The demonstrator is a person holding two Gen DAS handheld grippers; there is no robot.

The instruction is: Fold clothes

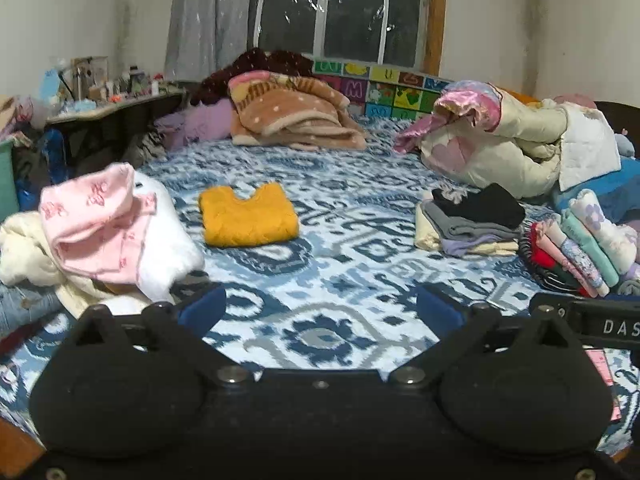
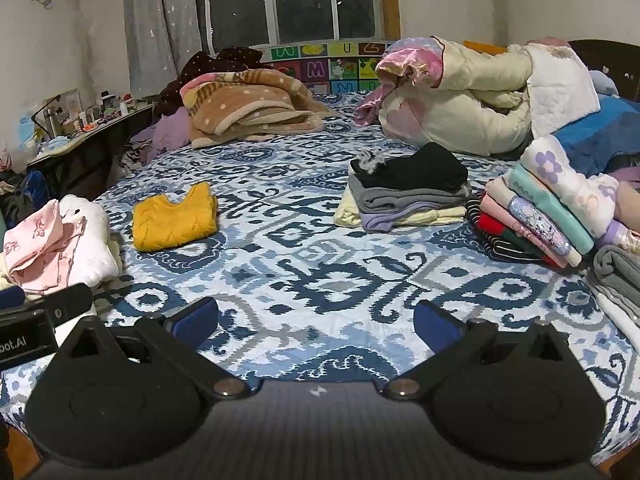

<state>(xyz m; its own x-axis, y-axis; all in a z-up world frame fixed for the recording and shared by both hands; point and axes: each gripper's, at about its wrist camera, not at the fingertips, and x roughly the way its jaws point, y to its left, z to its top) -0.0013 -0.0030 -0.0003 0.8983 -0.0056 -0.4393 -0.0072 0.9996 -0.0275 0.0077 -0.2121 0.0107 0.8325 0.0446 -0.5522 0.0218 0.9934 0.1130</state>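
Grippers both sitting low over the bedsheet [image 1: 320, 240], nothing in either. Left gripper [image 1: 320, 308] jaws spread wide, only patterned sheet showing between the blue pads [image 1: 202, 308]. Right gripper [image 2: 316, 320] same, jaws released and empty. Each view is catching the other tool's black body at its edge. Unfolded pile [image 1: 100, 232], pink print top over white fleece, is lying at near left; left view is showing it big, right view only partly. Folded yellow sweater [image 1: 248, 216] is lying alone mid-bed. Dark folded stack [image 2: 408, 196] is sitting right of centre, with the leaning pastel stack [image 2: 552, 208] beside it; right view is showing both clearly, plus a grey folded piece [image 2: 618, 272] the left view barely shows. Blankets [image 1: 292, 112] are heaped far back.
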